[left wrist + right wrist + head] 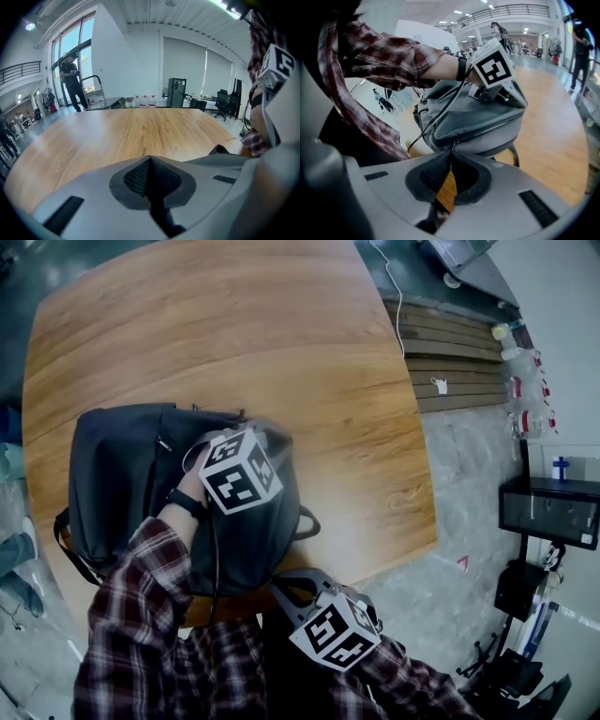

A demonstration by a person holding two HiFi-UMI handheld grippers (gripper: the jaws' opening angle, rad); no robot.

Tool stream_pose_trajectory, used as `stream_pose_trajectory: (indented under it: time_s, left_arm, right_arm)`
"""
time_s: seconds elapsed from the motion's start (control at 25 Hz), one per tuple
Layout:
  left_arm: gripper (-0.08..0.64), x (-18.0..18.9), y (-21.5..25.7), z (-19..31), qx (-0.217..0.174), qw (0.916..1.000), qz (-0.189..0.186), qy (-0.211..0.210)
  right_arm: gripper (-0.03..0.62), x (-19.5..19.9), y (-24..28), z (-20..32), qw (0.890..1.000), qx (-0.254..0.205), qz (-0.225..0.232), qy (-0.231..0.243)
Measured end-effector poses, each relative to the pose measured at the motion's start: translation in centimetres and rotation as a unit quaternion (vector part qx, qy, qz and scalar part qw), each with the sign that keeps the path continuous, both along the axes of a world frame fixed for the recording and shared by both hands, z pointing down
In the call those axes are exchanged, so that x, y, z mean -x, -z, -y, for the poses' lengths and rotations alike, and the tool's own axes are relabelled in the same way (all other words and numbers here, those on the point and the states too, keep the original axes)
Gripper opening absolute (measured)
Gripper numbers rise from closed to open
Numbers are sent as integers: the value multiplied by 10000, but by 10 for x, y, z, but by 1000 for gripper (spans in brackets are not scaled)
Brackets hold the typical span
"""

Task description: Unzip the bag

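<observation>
A dark grey backpack (122,484) lies flat on the round wooden table (234,324), near its front edge. My left gripper (265,443) rests on top of the bag at its right end. In the left gripper view its jaws are shut with nothing visible between them. My right gripper (284,583) comes in from the front edge, low against the bag's side. In the right gripper view the bag (473,122) fills the middle. Its zipper pull (453,143) sits pinched at the right gripper's (451,152) tips. The zipper line (487,129) looks closed.
The bag's carry loop (309,521) hangs toward the table edge on the right. A cable (214,549) runs from the left gripper over the bag. Beyond the table are slatted boards (450,352), a black cabinet (548,512) and a person (72,82) standing far off.
</observation>
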State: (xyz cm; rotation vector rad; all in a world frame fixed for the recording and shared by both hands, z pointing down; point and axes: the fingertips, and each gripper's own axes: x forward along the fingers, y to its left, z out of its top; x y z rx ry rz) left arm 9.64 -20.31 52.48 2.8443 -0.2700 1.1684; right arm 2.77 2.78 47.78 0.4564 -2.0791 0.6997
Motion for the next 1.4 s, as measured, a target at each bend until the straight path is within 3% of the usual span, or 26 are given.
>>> stream_pose_trajectory:
  time_s: [0.12, 0.2, 0.32, 0.4, 0.56, 0.68, 0.8, 0.88, 0.96, 1.04, 1.2, 1.4]
  left_arm:
    - [11, 5, 9, 7, -91, 9997, -72, 214]
    - [11, 23, 21, 16, -428, 9981, 7, 435]
    - [11, 83, 24, 13, -887, 9926, 722, 411]
    - [11, 128, 20, -5, -837, 9896, 1088, 437]
    - [11, 189, 8, -64, -589, 9860, 1449, 577]
    - [10, 208, 4, -96, -213, 9838, 1084, 1412]
    - [11, 219, -1, -108, 164, 9694, 515, 2396]
    - [10, 219, -6, -114, 386, 9633, 425, 2621]
    - [10, 213, -3, -123, 604, 9658, 403, 2487]
    - [11, 204, 19, -127, 612, 9743, 338, 2141]
    - [11, 161, 76, -69, -239, 9865, -58, 1621]
    - [11, 94, 45, 2, -717, 9940, 627, 529]
  right_arm:
    - [17, -13, -6, 2, 9997, -153, 5, -207]
    - [17, -23, -12, 14, 9987, -428, -148, -228]
    - [17, -38, -15, 42, 9945, -943, -428, -148]
    - [17, -48, -15, 68, 9901, -1276, -565, -151]
    - [17, -56, -15, 129, 9802, -1834, -743, -57]
    - [17, -50, -13, 168, 9731, -2139, -838, 183]
    - [17, -35, -20, 195, 9683, -2306, -847, 444]
    - [17, -26, -25, 208, 9665, -2359, -867, 524]
    - [17, -20, -25, 217, 9660, -2382, -860, 519]
    - [17, -13, -21, 216, 9669, -2368, -806, 497]
    - [17, -9, -12, 209, 9682, -2339, -763, 460]
    - [17, -11, -15, 209, 9742, -2127, -703, 278]
